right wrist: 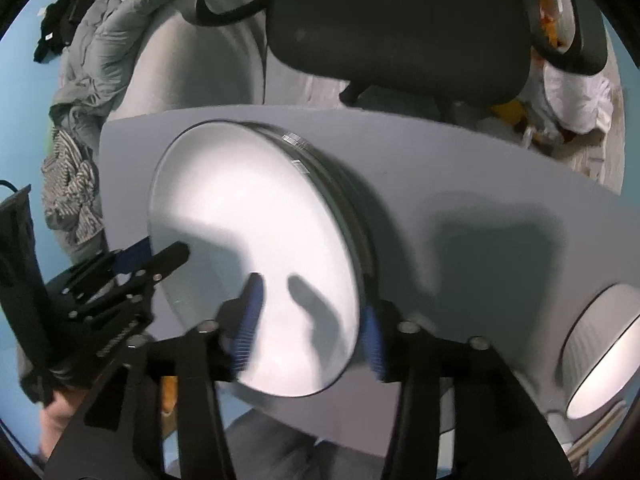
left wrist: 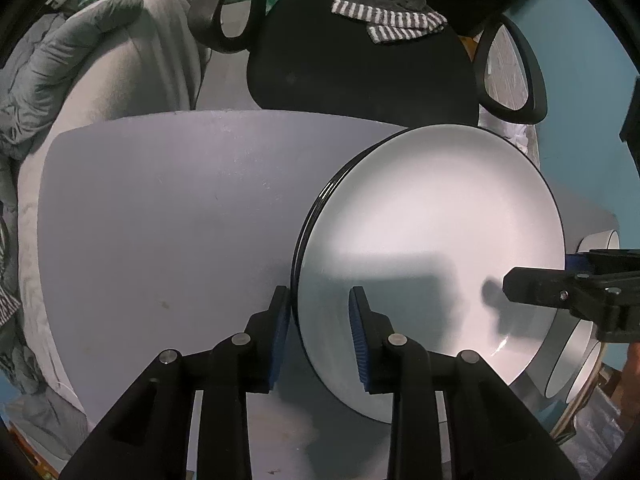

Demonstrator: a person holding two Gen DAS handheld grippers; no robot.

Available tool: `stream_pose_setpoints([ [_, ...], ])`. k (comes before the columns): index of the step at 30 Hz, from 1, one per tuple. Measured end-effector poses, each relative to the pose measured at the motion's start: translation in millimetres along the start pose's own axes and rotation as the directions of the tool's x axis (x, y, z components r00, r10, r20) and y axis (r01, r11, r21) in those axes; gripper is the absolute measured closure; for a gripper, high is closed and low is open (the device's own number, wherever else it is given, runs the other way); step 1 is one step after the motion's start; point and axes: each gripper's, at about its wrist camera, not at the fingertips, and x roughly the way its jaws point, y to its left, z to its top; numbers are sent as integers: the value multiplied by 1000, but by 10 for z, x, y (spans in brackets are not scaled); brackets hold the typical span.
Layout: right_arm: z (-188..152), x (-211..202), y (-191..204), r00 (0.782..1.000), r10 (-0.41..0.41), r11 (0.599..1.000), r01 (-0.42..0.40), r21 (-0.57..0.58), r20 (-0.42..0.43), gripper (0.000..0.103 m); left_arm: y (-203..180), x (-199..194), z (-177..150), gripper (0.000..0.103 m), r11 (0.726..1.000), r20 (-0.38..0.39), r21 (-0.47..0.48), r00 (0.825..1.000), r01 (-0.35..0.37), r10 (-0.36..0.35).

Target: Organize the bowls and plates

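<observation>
A stack of white plates with black rims [left wrist: 432, 216] lies on the grey table [left wrist: 160, 220]. My left gripper [left wrist: 320, 320] points down over the stack's left edge. One blue pad is outside the rim, the other over the top plate, and a gap shows between them. My right gripper [right wrist: 312, 332] is blurred and straddles the near edge of the plates [right wrist: 256, 208] with its pads well apart. From the left wrist, the right gripper [left wrist: 548, 272] reaches in over the stack's right side. White bowls [left wrist: 576, 356] stand at the table's right end.
A black office chair [right wrist: 400, 20] with a striped cloth [left wrist: 396, 20] stands behind the table. A grey sofa with a quilted jacket [left wrist: 52, 68] is at the left. One ribbed white bowl [right wrist: 600, 340] sits near the table's right edge. A hand [right wrist: 60, 404] holds the left gripper [right wrist: 156, 252].
</observation>
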Motion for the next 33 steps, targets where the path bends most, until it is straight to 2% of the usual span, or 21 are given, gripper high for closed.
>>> stream_pose_setpoints([
  [7,41,17,69,998,-58,998,59,17,-40,46,27,-46,-69,67,1000,14,-12,1000,19,-19],
  [10,39,-6,116,995,-94,995,95,24,-41,37,36,-68,-97,66,999,17,-18,1000,26,-26],
  [11,31,-13,130,991,-129,991,130,22,-35,30,38,-79,-107,66,999,19,-22,999,28,-27],
  [12,26,-23,136,987,-157,987,158,21,-22,30,38,-91,-120,65,999,22,-28,999,31,-30],
  [14,19,-29,163,988,-154,988,155,21,-16,30,26,-122,-140,64,999,29,-35,999,37,-36],
  [18,-46,-81,198,981,-194,981,194,16,19,30,-23,-267,-204,55,999,73,-28,997,24,-22],
  [20,-117,-146,237,966,-252,968,252,7,64,30,-51,-369,-246,51,1000,102,-22,995,17,-15],
  [23,-272,-292,305,929,-337,940,340,1,151,30,-98,-541,-313,48,1000,146,-16,989,22,-19],
  [25,-394,-412,347,898,-385,920,393,7,212,30,-111,-647,-353,43,999,173,-13,984,33,-30],
  [30,-794,-746,456,805,-470,872,487,52,363,29,-199,-1028,-512,36,999,267,16,962,45,-48],
  [33,-1034,-931,531,768,-479,866,491,89,424,29,-240,-1240,-590,36,998,312,45,949,35,-47],
])
